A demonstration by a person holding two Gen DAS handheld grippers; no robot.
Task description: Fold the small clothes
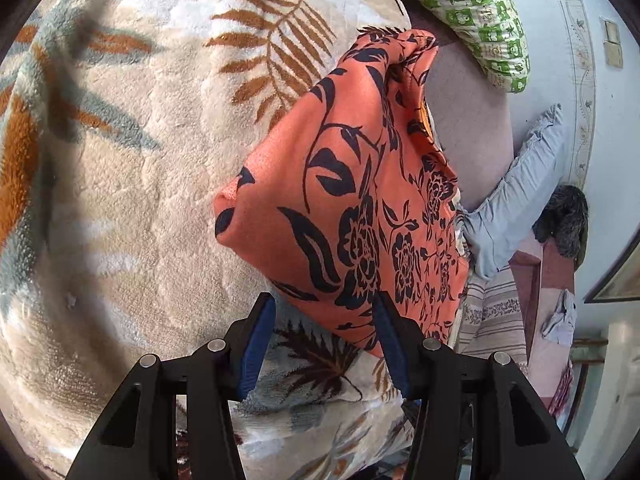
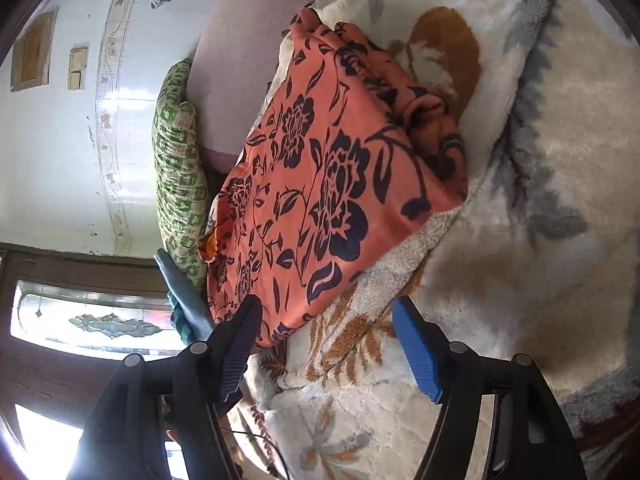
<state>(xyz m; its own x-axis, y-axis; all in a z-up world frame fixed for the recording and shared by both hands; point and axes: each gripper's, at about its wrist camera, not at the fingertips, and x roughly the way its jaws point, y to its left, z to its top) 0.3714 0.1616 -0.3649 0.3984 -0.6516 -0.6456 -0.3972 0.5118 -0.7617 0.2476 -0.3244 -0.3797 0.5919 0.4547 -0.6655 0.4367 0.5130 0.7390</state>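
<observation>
One orange flowered garment (image 1: pixel 352 200) lies folded on one fleece blanket (image 1: pixel 140 200) beside one green pillow (image 1: pixel 476 12), while the left gripper (image 1: pixel 326 344) and right gripper (image 2: pixel 326 344), two in all, stand open, holding nothing.

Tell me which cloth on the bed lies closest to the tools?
The orange cloth with black flowers, right before both tools' tips. The green-checked pillow and grey cloth lie beyond it.
</observation>
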